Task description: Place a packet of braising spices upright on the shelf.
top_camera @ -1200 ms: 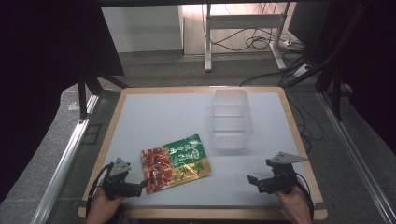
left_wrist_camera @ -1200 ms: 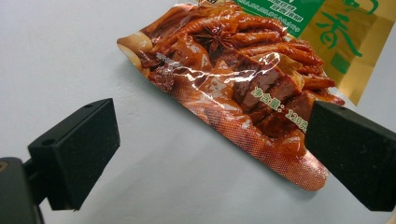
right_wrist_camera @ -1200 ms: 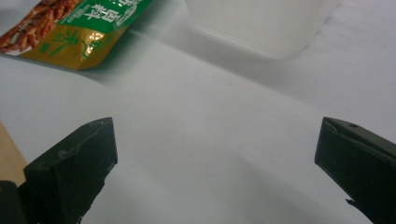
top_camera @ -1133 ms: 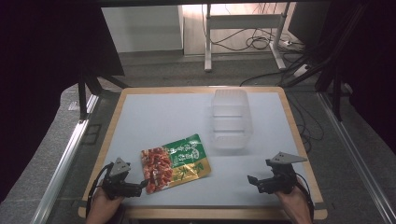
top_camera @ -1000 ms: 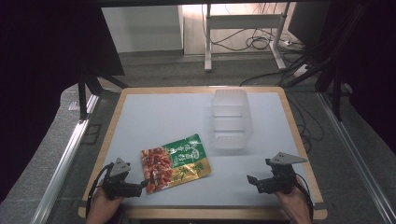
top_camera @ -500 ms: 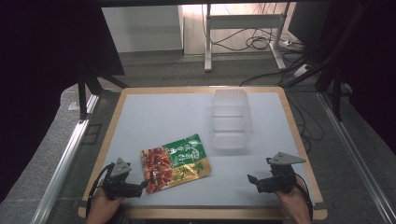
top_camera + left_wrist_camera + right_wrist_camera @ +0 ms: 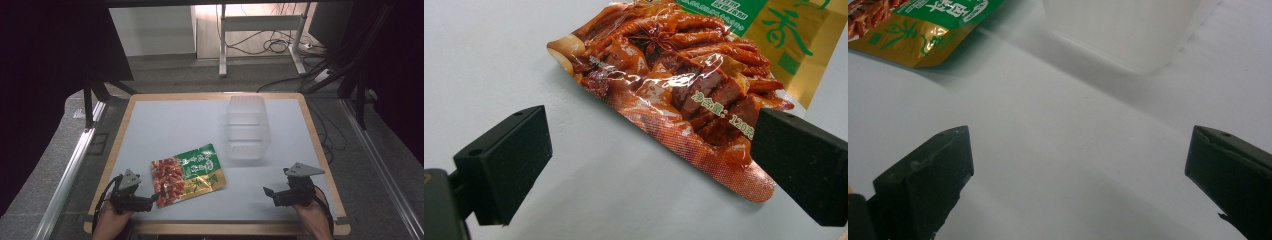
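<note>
The snack packet (image 7: pixel 187 174) lies flat on the desk (image 7: pixel 165 125), its near corner just ahead of the left claw (image 7: pixel 148 201), whose jaws stand wide apart. It looks light, limp and slick — best pinched at the flat sealed edge (image 7: pixel 704 155). The right claw (image 7: pixel 270 193), also spread, sits well apart. The clear tub (image 7: pixel 245 127) is hazy — its contents cannot be told.

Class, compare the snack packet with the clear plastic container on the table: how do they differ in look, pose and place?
The snack packet is colourful, printed red, green and gold; the plastic container is colourless and translucent. The packet lies flat and askew; the container stands upright with raised walls, square to the table. The packet lies just ahead of the left gripper, whose jaws are open; the container sits farther back. Both rest on the table, ungripped.
</note>
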